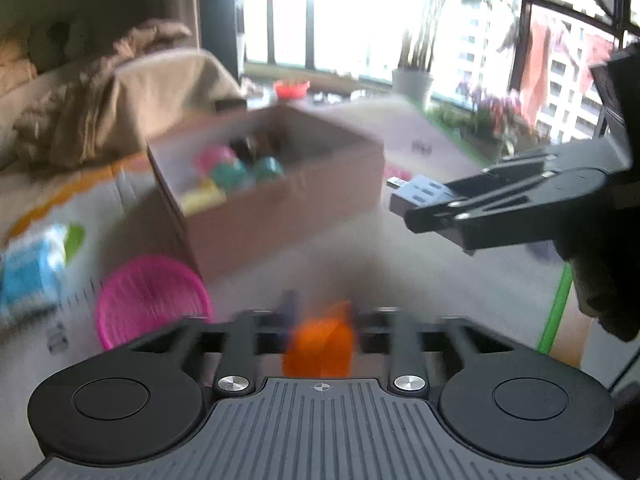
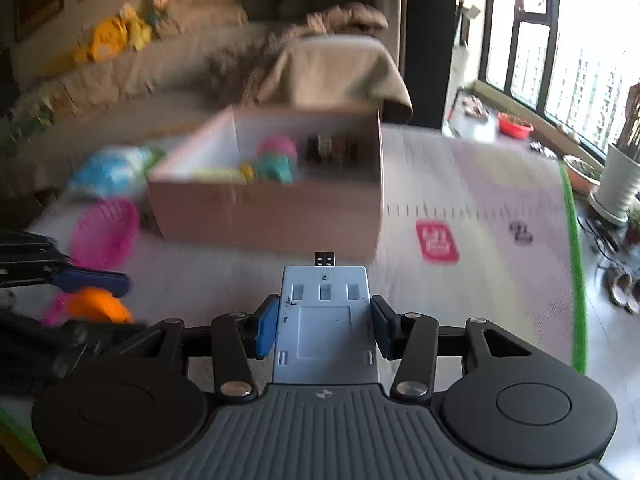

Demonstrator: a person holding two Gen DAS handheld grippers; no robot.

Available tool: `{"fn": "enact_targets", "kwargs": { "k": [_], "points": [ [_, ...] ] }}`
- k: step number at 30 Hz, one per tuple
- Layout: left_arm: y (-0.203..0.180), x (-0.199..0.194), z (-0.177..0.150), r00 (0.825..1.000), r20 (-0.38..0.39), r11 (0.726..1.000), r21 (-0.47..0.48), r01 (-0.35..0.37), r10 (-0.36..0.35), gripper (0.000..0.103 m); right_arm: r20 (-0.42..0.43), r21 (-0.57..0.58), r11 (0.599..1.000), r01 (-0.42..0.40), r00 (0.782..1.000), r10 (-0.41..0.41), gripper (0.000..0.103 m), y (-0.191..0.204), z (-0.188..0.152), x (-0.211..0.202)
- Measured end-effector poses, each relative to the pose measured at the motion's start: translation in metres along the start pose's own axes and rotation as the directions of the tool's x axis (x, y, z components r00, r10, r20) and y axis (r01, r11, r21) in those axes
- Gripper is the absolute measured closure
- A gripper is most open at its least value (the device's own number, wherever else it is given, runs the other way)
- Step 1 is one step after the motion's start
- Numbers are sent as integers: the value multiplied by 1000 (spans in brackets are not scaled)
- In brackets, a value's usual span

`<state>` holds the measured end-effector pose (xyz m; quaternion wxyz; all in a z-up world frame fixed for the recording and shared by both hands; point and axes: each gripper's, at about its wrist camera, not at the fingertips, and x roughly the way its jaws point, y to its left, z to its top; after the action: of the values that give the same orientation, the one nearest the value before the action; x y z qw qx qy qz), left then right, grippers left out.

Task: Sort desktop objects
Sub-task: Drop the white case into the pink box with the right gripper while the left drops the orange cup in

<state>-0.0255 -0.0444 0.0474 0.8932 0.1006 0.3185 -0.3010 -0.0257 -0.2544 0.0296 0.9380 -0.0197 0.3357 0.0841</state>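
Note:
In the left wrist view my left gripper (image 1: 320, 316) is shut on a small orange object (image 1: 320, 348), blurred, just above the mat. My right gripper (image 2: 322, 326) is shut on a flat grey USB hub (image 2: 324, 292), its blue pads (image 2: 265, 330) against the hub's sides and the plug pointing forward. The left wrist view shows that gripper (image 1: 434, 216) at the right, holding the hub (image 1: 418, 194) off the mat. An open cardboard box (image 2: 272, 208) with several coloured items inside stands ahead of both grippers. My left gripper (image 2: 90, 292) and the orange object (image 2: 100, 308) show at the left edge.
A pink mesh basket (image 1: 152, 300) lies left of the box, with a blue and white packet (image 1: 32, 272) beyond it. The pale mat (image 2: 460, 184) has a red sticker (image 2: 437, 242) and a green edge (image 2: 576, 280). A sofa (image 2: 160, 76) stands behind; potted plants (image 2: 618, 184) stand by the window.

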Motion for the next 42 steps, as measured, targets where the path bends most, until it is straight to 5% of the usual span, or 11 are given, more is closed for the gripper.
{"fn": "enact_targets", "kwargs": {
  "k": [6, 10, 12, 18, 25, 31, 37, 42],
  "points": [
    [15, -1, 44, 991, 105, 997, 5, -81, 80, 82, 161, 32, 999, -11, 987, 6, 56, -17, 45, -39],
    [21, -7, 41, 988, 121, 996, -15, -93, 94, 78, 194, 38, 999, 12, 981, -19, 56, -23, 60, -43],
    [26, -10, 31, 990, 102, 995, -31, -91, 94, 55, 186, 42, 999, 1, 983, -9, 56, -24, 62, -39],
    [21, -7, -10, 995, -13, 995, -13, -103, 103, 23, 154, 57, 998, -14, 988, 5, 56, -17, 61, -23],
    [21, 21, -21, 987, -82, 991, 8, -137, 137, 27, 121, 35, 999, -22, 992, 17, 56, -8, 50, -21],
    [22, 26, -20, 986, -97, 990, 5, -138, 137, 54, 85, 35, 999, -14, 996, 11, 56, -14, 39, -25],
    [19, 15, -20, 987, -92, 991, -6, -133, 131, 56, 63, 49, 999, -10, 998, 7, 56, -20, 34, -26],
    [21, -6, 11, 995, 5, 995, 5, -99, 99, 55, 113, 19, 999, -36, 993, 33, 56, -15, 54, -29]
  ]
}}
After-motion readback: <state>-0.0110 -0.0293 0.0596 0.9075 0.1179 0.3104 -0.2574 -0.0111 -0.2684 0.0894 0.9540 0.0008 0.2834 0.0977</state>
